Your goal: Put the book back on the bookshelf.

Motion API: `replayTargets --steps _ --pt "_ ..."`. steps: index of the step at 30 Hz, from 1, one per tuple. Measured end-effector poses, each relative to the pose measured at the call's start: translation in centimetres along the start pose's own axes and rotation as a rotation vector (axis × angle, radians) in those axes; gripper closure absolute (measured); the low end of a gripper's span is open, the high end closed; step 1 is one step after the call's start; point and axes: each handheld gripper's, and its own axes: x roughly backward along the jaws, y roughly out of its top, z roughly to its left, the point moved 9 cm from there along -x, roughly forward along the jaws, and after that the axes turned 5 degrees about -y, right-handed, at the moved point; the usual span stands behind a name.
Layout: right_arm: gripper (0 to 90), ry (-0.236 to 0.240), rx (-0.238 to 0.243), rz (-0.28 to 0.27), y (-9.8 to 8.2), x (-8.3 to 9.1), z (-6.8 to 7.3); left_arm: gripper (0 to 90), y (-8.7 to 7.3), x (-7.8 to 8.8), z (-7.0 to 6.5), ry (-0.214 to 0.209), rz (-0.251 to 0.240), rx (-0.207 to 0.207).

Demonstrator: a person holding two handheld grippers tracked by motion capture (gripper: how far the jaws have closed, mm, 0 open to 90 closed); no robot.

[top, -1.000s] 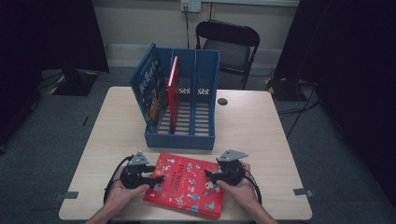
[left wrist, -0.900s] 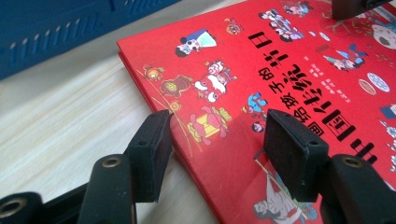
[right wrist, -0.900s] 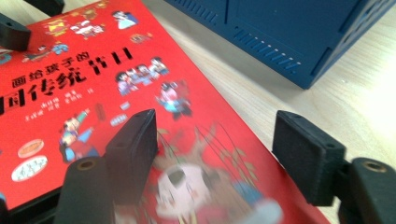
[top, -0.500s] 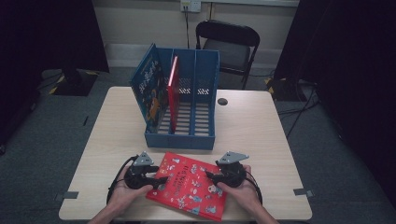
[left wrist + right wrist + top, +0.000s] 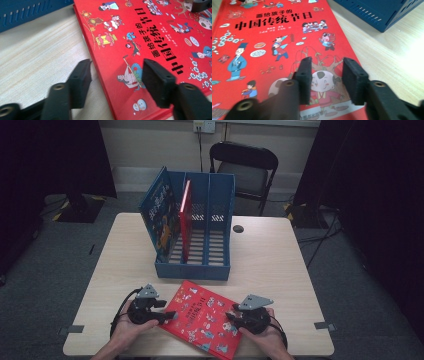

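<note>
The red picture book (image 5: 204, 317) lies flat on the wooden table (image 5: 270, 260), on the near part of it, just in front of the blue file rack (image 5: 200, 232). It sits turned, so one corner points to the rack and another corner hangs toward my edge of the table.

My left gripper (image 5: 170, 314) is at the left edge of the book. In the left gripper view the long edge of the book (image 5: 150, 50) runs between my two jaws: one jaw stands over the bare wood beside the cover, the other jaw stands over the red cover. The jaws are partly apart and have just been closing a little. The pads do not press on the book, so I have no hold of it.

My right gripper (image 5: 231, 317) is at the right side of the book. In the right gripper view both jaws stand over the lower part of the cover (image 5: 274, 37), close to its near edge, with a drawn child between them. These jaws also stand partly apart and have just been closing. I cannot see that they pinch anything.

Inside the rack a blue book (image 5: 161, 217) leans in the left compartment and a thin red book (image 5: 186, 215) stands beside it. Behind the table is a black chair (image 5: 245, 167).
</note>
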Motion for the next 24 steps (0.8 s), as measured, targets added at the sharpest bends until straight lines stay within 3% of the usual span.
replayTargets --steps 4,9,15,20,24 --pt "40.9 0.014 -0.031 0.002 0.8 -1.0 -0.4 45.0 0.3 -0.4 -0.2 0.028 0.011 -0.028" --pt "39.2 0.012 -0.044 0.012 1.6 -1.9 -0.8 46.9 0.8 -1.2 -0.6 0.005 -0.011 -0.045" --pt "38.0 0.027 -0.078 0.017 1.6 -1.8 -1.1 45.7 1.6 -2.3 -1.4 -0.008 -0.015 -0.071" --pt "34.0 0.017 -0.087 0.033 1.1 -1.9 -1.4 40.4 1.3 -2.2 -1.6 -0.026 0.006 -0.058" --pt "36.5 0.036 -0.102 0.036 1.0 -2.0 -1.4 35.4 0.4 -1.6 -2.1 -0.051 0.039 -0.053"
